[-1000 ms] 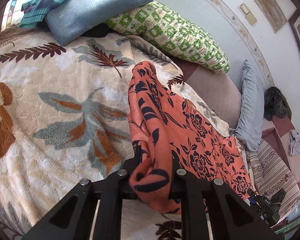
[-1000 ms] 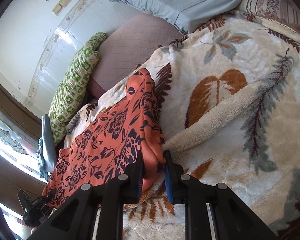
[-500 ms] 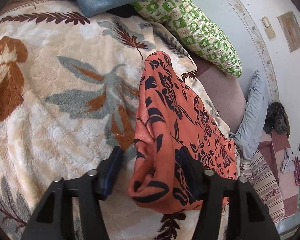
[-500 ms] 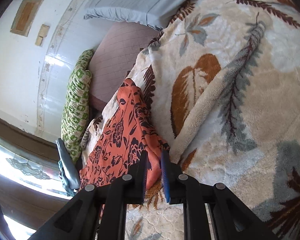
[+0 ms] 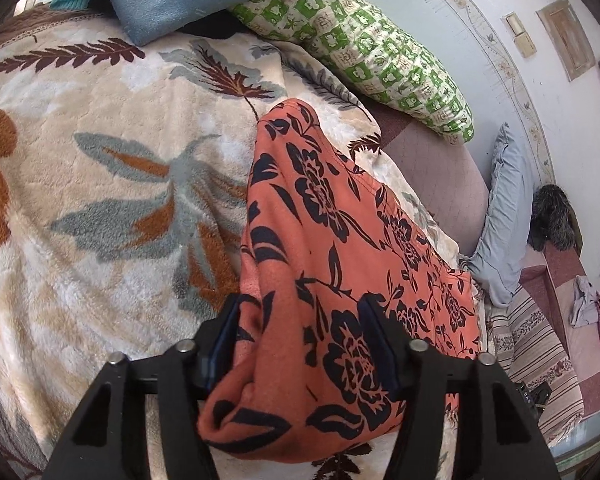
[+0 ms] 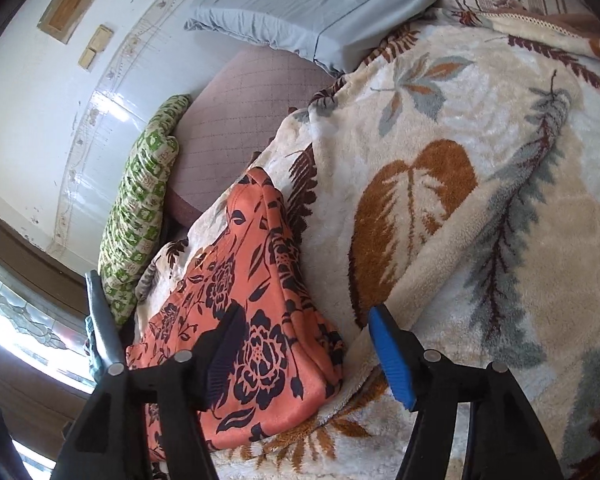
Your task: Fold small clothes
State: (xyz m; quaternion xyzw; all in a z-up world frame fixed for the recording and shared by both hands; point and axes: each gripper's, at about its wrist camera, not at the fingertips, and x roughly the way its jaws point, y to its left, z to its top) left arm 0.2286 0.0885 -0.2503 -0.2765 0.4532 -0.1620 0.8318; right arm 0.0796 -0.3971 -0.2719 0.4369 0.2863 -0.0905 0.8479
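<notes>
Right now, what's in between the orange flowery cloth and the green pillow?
In the left wrist view, the leafy blanket and a strip of pinkish quilted mattress lie between the orange cloth and green pillow.

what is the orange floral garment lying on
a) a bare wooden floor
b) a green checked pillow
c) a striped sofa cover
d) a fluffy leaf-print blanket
d, the orange garment is spread on the cream blanket with brown and grey leaves, while the green pillow sits apart, further back by the wall.
</notes>
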